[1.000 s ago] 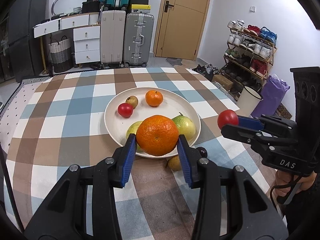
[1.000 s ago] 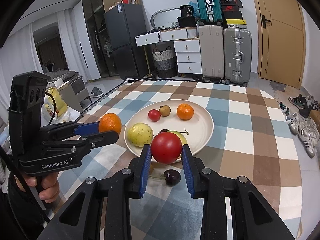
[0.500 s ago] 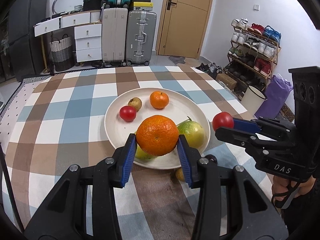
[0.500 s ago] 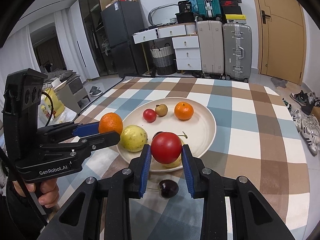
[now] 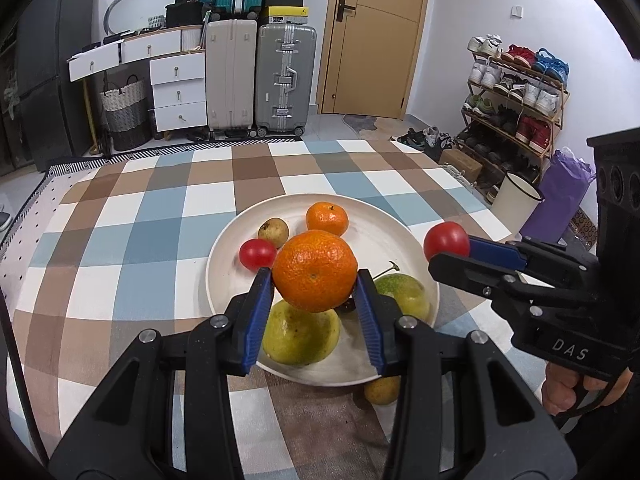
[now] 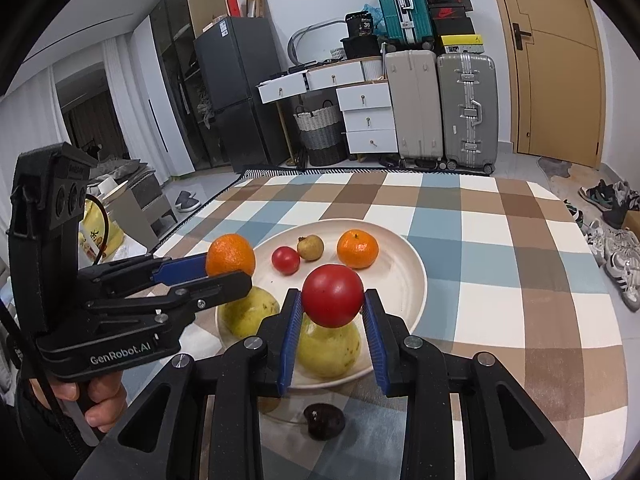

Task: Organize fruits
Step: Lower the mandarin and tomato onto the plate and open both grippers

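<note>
Left gripper [image 5: 315,280]: blue pads clamped on a large orange [image 5: 315,270], carried above the near half of the plate [image 5: 384,216].

Right gripper [image 6: 333,300]: jaws narrow, pads pressed to both sides of a red tomato [image 6: 333,295], held over the plate's near rim. In the left wrist view its tip sits at the plate's right edge.

Plate: cream, round, shallow, resting on a checked tablecloth [image 5: 132,236] of blue, brown and white squares.

- Far half: small orange [image 5: 327,218], brownish fruit [image 5: 273,230] just beside it, small red tomato [image 5: 258,254] near both. These three lie close together.
- Near half: two yellow-green fruits, one [image 5: 300,336] under the left gripper, one with a stem [image 5: 404,294] to its right.
- Bare plate surface: a strip along the left side and a patch on the far right.

Off the plate, at its near rim:
- Dark purple fruit [image 6: 324,420] on the cloth.
- Small yellow fruit [image 5: 382,390], touching or just beside the rim.

Open room: wide stretches of bare cloth left of, right of and beyond the plate. The table's far edge [image 6: 360,174] is well apart from the plate.
</note>
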`<act>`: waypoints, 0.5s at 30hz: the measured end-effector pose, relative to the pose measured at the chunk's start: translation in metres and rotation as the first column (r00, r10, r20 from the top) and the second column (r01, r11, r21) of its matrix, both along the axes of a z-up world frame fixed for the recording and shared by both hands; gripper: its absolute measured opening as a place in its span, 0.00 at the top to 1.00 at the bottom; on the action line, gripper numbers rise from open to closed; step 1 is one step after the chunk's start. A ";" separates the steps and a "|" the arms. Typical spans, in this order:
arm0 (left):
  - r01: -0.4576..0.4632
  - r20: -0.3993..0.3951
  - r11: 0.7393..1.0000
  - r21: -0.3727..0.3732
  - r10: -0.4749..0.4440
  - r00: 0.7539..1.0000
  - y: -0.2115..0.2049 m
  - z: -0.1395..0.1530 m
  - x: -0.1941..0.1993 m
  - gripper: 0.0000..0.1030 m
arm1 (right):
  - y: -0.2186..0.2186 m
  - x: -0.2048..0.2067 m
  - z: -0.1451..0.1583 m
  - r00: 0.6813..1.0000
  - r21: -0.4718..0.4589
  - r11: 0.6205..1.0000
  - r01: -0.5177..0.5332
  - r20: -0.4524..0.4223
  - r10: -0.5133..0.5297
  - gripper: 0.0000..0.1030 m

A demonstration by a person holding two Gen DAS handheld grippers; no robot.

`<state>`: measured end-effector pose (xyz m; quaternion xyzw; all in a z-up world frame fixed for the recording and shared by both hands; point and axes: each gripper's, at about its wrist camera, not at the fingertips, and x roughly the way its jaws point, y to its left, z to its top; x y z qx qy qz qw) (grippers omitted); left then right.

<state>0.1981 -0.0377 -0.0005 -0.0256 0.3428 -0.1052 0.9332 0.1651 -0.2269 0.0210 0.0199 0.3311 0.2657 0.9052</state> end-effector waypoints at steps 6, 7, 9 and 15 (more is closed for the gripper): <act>-0.016 -0.010 1.000 0.012 0.016 1.000 0.000 -0.009 0.010 0.63 | 0.005 0.009 -0.003 1.000 0.008 1.000 0.002 0.004 -0.003 0.70; -0.018 -0.014 1.000 0.010 0.018 1.000 0.001 -0.010 0.012 0.63 | 0.005 0.011 -0.003 1.000 0.012 1.000 0.002 0.004 -0.002 0.70; -0.023 -0.018 1.000 0.007 0.023 1.000 0.002 -0.012 0.015 0.63 | 0.008 0.013 -0.005 1.000 0.010 1.000 0.003 0.006 -0.003 0.70; -0.031 -0.023 0.999 0.016 0.031 0.999 0.002 -0.019 0.021 0.63 | 0.014 0.021 -0.010 1.000 0.006 1.000 -0.007 -0.002 0.007 0.70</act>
